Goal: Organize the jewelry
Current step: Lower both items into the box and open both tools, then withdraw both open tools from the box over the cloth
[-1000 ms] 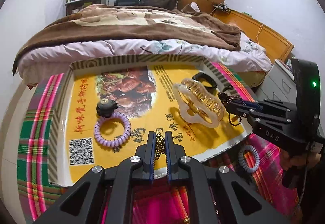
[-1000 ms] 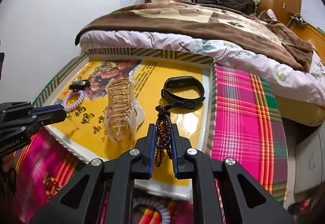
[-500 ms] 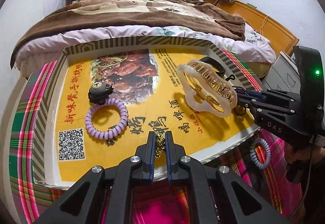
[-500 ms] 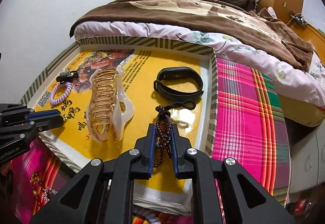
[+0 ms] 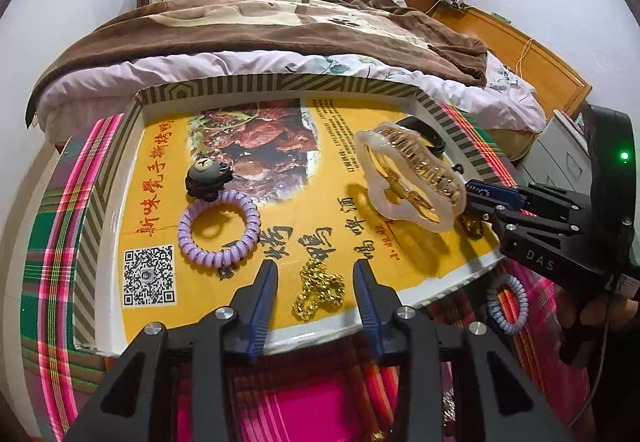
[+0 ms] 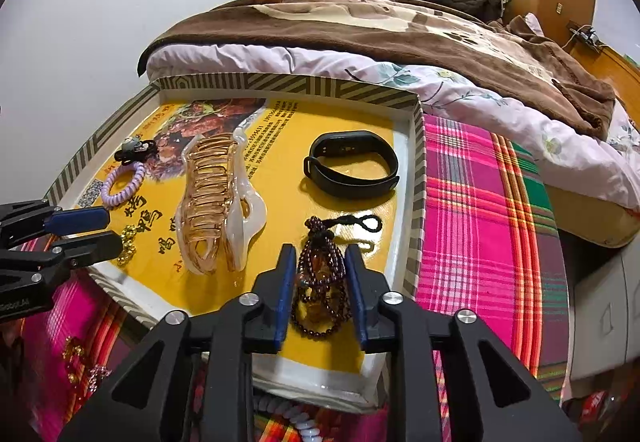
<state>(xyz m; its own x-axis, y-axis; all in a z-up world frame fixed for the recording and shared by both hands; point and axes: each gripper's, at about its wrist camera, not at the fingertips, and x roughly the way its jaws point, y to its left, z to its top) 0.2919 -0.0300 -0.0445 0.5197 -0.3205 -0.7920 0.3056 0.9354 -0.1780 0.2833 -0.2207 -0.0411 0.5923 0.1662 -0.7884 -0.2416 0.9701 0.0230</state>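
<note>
A yellow printed tray (image 5: 120,177) (image 6: 414,177) lies on a plaid cloth. My left gripper (image 5: 314,270) is open over its near edge; a gold chain (image 5: 318,292) (image 6: 127,244) lies loose between the fingers. My right gripper (image 6: 319,254) is open around a dark red bead bracelet (image 6: 320,282) that rests on the tray. Also in the tray are a large clear and gold hair claw (image 5: 412,177) (image 6: 216,201), a purple coil hair tie (image 5: 218,228) (image 6: 122,185), a black bear hair tie (image 5: 206,177) and a black wristband (image 6: 352,163).
A blue coil hair tie (image 5: 506,304) lies on the cloth outside the tray, near the right gripper's body (image 5: 560,238). More gold and pink trinkets (image 6: 82,366) lie on the cloth at the left. A bed with a brown blanket (image 5: 280,25) stands behind the tray.
Both grippers have opened. The gold chain has dropped from my left gripper onto the tray, and the bead bracelet now rests on the tray between my right fingers.
</note>
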